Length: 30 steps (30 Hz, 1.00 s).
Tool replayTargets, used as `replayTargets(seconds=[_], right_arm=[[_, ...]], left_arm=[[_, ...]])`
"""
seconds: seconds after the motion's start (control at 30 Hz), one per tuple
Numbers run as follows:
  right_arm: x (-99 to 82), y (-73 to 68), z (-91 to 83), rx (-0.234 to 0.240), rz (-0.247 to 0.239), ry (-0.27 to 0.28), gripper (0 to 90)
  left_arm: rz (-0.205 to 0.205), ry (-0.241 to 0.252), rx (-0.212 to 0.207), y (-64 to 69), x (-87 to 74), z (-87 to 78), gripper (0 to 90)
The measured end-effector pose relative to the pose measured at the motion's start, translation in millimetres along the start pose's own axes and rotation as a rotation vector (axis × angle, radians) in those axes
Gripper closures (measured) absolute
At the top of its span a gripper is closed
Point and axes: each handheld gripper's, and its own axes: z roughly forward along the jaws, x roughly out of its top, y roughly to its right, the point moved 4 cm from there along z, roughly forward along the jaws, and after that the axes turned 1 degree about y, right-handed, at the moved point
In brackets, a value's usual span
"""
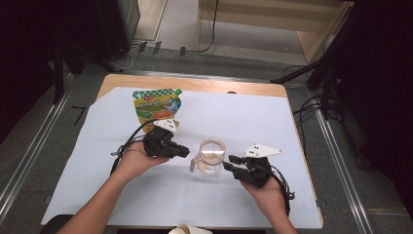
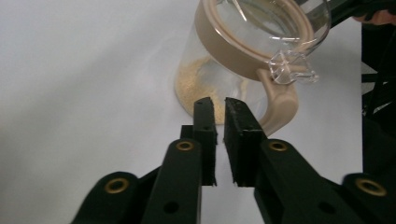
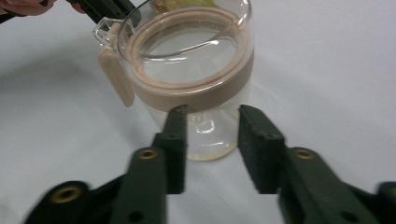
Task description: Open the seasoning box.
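The jar (image 1: 212, 157) is flanked at frame centre — right gripper (image 1: 233, 163) nearer, jaws apart, nothing clamped. The left gripper (image 1: 184, 151) is held shut — empty.

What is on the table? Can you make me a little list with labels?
jar: clear glass jar with a beige lid band and flip handle, standing upright at the middle of the table, a little pale grainy stuff at its bottom
pouch: colourful green and yellow pouch, lying flat at the far left
cover: white sheet over the wooden table
left gripper: jaws shut, empty, just short of the jar
right gripper: jaws apart, beside the jar, not holding it
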Motion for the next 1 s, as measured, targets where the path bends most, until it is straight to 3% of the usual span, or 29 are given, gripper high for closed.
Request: replayTargets(seconds=[0.03, 0.2, 0.6, 0.73, 0.83, 1.0], right_arm=[[0.0, 0.0, 0.0, 0.000, 0.000, 0.000, 72.5], [1.8, -2.7, -1.0, 0.021, 0.012, 0.004, 89.7], [1.1, -3.6, 0.6, 0.028, 0.036, -0.008, 90.0], [0.6, -5.3, 0.5, 0.042, 0.033, -0.017, 90.0], [0.1, -9.2, 1.7, 0.021, 0.008, -0.025, 90.0], [0.3, -4.9, 2.5, 0.005, 0.014, -0.020, 90.0]], left_arm=[[0.000, 0.000, 0.000, 0.0, 0.0, 0.0, 90.0], [0.026, -0.017, -0.002, 5.3, 0.7, 6.0, 90.0], [0.058, -0.040, -0.007, 14.8, 2.3, 15.1, 90.0], [0.049, -0.030, -0.011, 15.0, 2.4, 14.7, 90.0], [0.049, -0.021, -0.004, 16.9, 1.9, 15.8, 90.0], [0.053, -0.019, -0.003, 19.7, 2.5, 17.4, 90.0]])
